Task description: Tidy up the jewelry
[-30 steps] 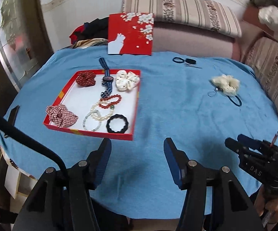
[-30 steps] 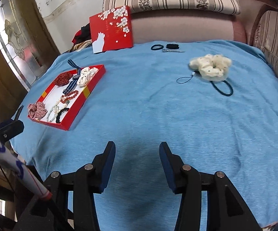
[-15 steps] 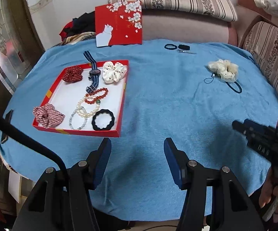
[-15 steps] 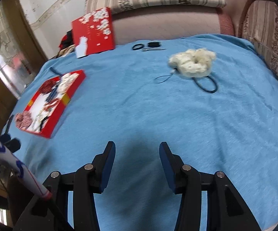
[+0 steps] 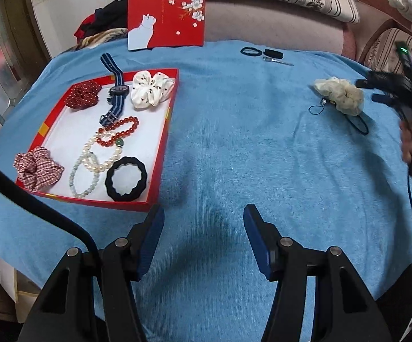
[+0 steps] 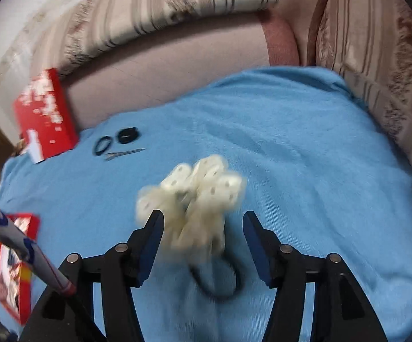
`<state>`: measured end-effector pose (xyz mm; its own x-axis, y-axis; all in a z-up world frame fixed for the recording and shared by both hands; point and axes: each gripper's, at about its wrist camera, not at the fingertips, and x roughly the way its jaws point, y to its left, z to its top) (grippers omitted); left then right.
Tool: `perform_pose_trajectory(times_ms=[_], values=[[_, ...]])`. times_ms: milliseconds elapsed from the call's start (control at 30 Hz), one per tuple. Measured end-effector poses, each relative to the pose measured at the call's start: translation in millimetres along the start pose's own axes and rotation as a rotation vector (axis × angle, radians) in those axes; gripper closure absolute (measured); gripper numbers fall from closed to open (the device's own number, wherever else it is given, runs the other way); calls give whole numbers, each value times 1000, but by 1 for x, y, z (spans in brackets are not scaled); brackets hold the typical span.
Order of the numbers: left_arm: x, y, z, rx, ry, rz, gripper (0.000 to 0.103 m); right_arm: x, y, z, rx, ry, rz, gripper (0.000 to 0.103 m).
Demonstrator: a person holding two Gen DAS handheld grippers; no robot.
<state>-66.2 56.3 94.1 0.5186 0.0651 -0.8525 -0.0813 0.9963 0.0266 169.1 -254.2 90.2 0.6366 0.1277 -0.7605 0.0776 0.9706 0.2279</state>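
Cloth (image 5: 234, 148): blue, it covers the whole table.
Tray (image 5: 163, 142): red, on the left part of the cloth; bracelets, scrunchies and a watch (image 5: 117, 94) lie inside.
Left gripper (image 5: 203, 228): jaws wide apart, holding nothing, above bare cloth beside the tray.
Right gripper (image 6: 203, 225): jaws wide apart, one on each side of the scrunchie, not closed on it.
Scrunchie (image 6: 197, 199): cream, on the cloth at the right, well apart from the tray, blurred.

you won't find any text you can read here. the red box lid (image 5: 166, 14), propped at the far side of the table, carries a short vertical line of small print beside its white cat, but it's too small to make out, and it's blurred in the right wrist view.
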Motion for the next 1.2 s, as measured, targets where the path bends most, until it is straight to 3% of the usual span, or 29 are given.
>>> perform_pose_trajectory(times_ms=[33, 67, 100, 133, 200, 267, 467, 600, 667, 700, 733, 833, 1000, 1067, 1200], values=[[2, 1, 1, 0, 2, 2, 46, 13, 0, 5, 6, 19, -14, 41], [4, 2, 1, -1, 3, 4, 46, 23, 0, 8, 8, 39, -19, 54], [6, 3, 1, -4, 4, 4, 46, 31, 1, 9, 9, 57, -17, 85], [7, 4, 2, -7, 4, 5, 46, 37, 3, 10, 9, 81, -10, 91], [9, 7, 2, -15, 5, 9, 46, 35, 7, 7, 18, 76, 11, 93], [12, 12, 2, -27, 12, 7, 46, 23, 17, 3, 22, 76, 88, 95], [4, 18, 0, -53, 5, -2, 46, -40, 72, -21, -8, 92, 422, 95], [-2, 22, -1, -81, 6, -17, 46, -53, 99, -49, 4, 139, 565, 92], [-2, 21, 0, -90, 9, -28, 46, -46, 112, -70, -45, 151, 516, 87], [-2, 21, 0, -88, 8, -33, 46, -42, 115, -78, -65, 156, 477, 75], [-2, 19, 1, -82, 7, -37, 46, -35, 117, -87, -89, 172, 431, 71], [-2, 16, 4, -66, 0, -41, 46, -30, 107, -96, -110, 178, 371, 70], [5, 12, 8, -72, -3, -53, 45, -43, 63, -82, -116, 120, 273, 61], [10, 9, 10, -76, 9, -65, 45, -42, 48, -74, -131, 100, 211, 59], [19, 1, 17, -77, 18, -104, 44, -29, 37, -46, -182, 41, 77, 46]])
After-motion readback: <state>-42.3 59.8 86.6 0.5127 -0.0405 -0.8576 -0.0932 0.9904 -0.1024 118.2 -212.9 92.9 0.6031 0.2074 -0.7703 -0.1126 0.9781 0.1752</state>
